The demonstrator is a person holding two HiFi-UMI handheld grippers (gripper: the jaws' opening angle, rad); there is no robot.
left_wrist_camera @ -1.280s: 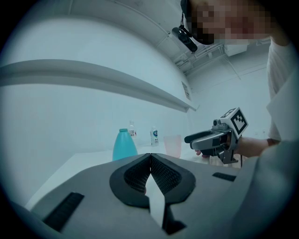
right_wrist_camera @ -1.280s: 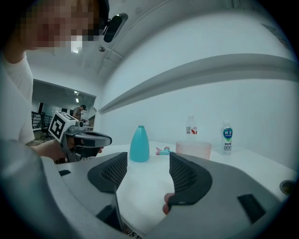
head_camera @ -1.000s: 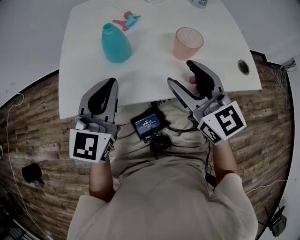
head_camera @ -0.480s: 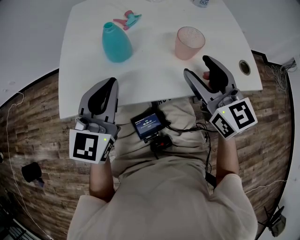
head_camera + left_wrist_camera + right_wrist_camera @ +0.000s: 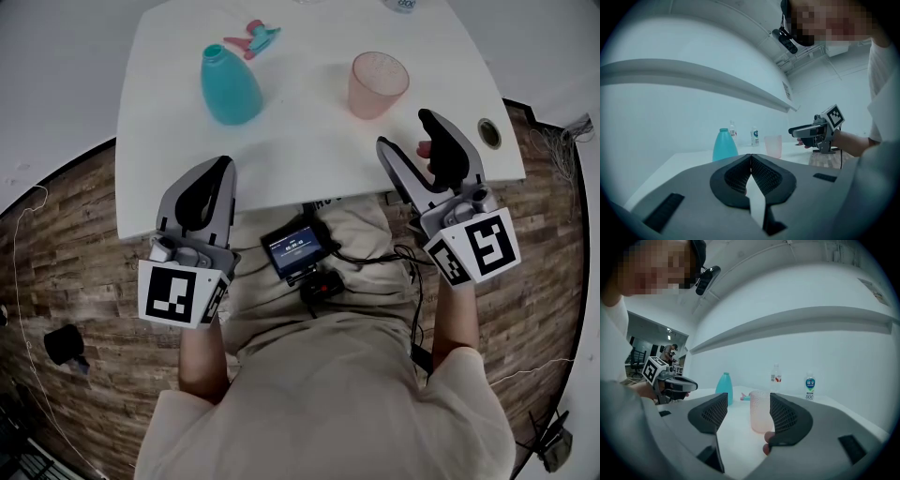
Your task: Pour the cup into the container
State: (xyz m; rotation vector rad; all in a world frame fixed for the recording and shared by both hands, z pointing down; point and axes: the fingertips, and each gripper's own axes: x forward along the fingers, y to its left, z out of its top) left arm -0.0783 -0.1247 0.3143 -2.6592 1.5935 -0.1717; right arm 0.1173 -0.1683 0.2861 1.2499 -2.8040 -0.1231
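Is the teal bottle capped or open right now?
Open. The teal plastic bottle stands upright with a bare neck, and a pink-and-teal spray head lies apart from it on the white table.

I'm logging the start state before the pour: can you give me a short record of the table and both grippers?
table: white
cup: pink cup, upright, right of centre
container: teal bottle, uncapped, upright, left of cup
spray head: lying behind the bottle
left gripper: shut, empty, near table edge
right gripper: open, empty, facing cup, not touching
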